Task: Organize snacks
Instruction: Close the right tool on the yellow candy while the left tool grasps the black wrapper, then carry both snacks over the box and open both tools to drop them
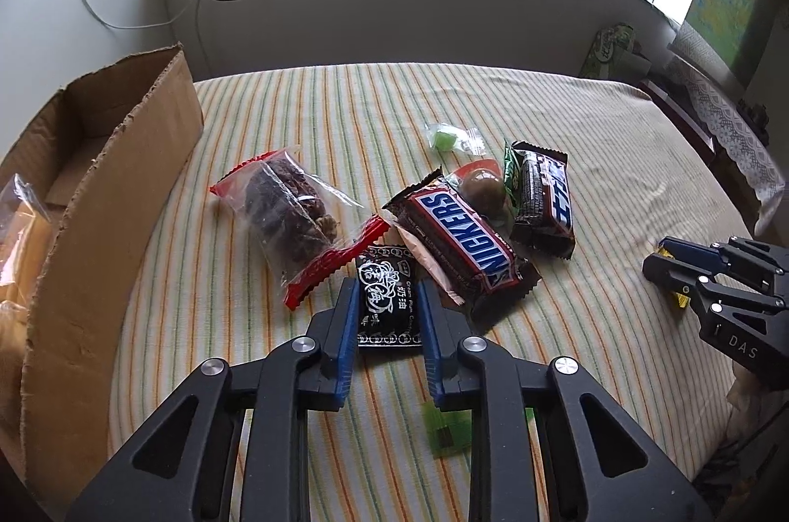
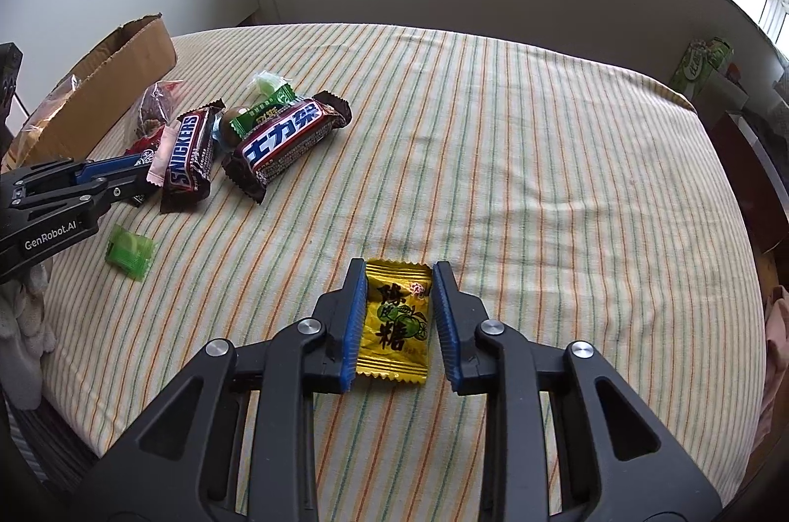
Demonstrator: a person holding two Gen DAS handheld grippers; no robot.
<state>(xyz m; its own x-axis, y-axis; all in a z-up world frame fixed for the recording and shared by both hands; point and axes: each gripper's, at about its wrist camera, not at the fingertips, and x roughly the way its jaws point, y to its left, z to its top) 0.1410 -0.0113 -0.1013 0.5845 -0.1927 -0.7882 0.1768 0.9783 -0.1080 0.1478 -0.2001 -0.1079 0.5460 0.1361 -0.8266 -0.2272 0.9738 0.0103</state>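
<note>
Gripping a black candy [image 1: 386, 300] between its blue pads, your left gripper [image 1: 387, 305] is closed narrow on the wrapper, which lies on the striped cloth [image 1: 567, 374] near the front edge of the bed. Your right gripper [image 2: 399, 320] is closed the same way on a yellow candy [image 2: 394, 322], farther right on the cloth and well apart from the other snacks; the left pad touches the wrapper's side, and the right pad sits at its other edge.

Just beyond your left gripper lies the main cluster. A Snickers bar [image 1: 461, 233] rests diagonally, with a pink wrapper [image 1: 424, 256] tucked under its near end. Beside its far end sits a brown ball candy [image 1: 483, 184], then a second Snickers bar [image 1: 545, 199] with Chinese lettering, and a green wrapper [image 2: 264, 110] wedged between them. A clear packet with a green sweet [image 1: 451, 137] lies beyond those, toward the far edge. Left of the cluster is a clear bag of brown cake [image 1: 291, 216] with red ends, one end touching the black candy's corner.

A green candy [image 2: 129, 250] lies alone near the front edge, under your left gripper. The cardboard box [image 1: 113, 196] stands open at the left edge of the bed, with a clear packet [image 1: 24, 201] inside it.
</note>
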